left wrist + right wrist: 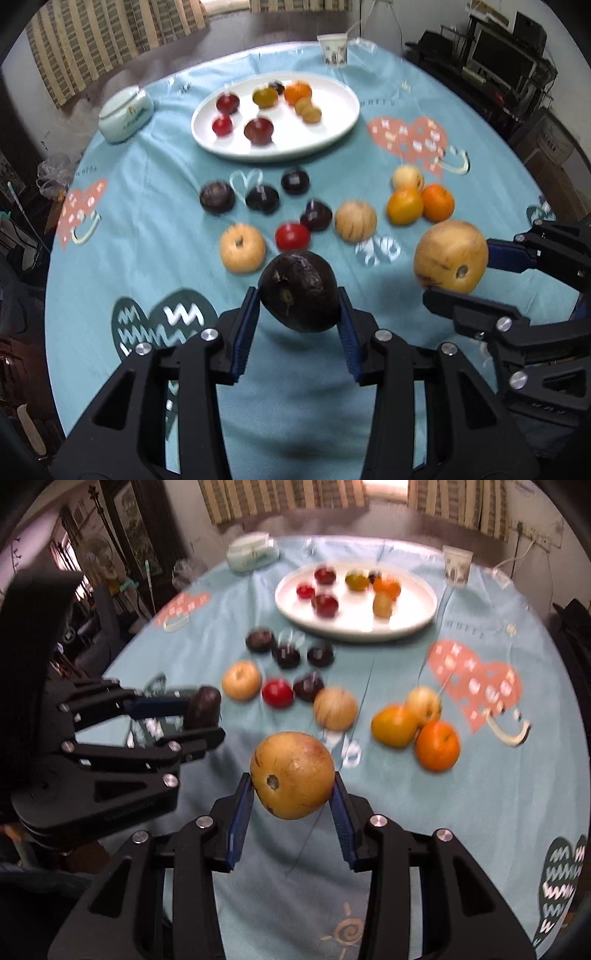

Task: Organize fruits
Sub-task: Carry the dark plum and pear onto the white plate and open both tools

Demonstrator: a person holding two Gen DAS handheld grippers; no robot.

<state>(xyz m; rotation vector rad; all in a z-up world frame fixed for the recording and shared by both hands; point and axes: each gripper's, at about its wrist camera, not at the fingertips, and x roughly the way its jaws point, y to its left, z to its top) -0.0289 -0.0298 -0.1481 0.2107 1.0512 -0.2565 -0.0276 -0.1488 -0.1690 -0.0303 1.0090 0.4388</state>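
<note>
Left gripper [299, 295] clamping a dark purple wrinkled round fruit [299, 291], right gripper [293, 775] clamping a tan round fruit [291, 775], both hanging above the round table's blue patterned cloth [461, 812] near its front edge

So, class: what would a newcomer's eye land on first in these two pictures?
Each gripper holds a fruit clear of the table: the left gripper clamps a dark, wrinkled fruit, the right gripper a large yellow-brown fruit. Beyond lies a white plate with a few small fruits on it.
</note>
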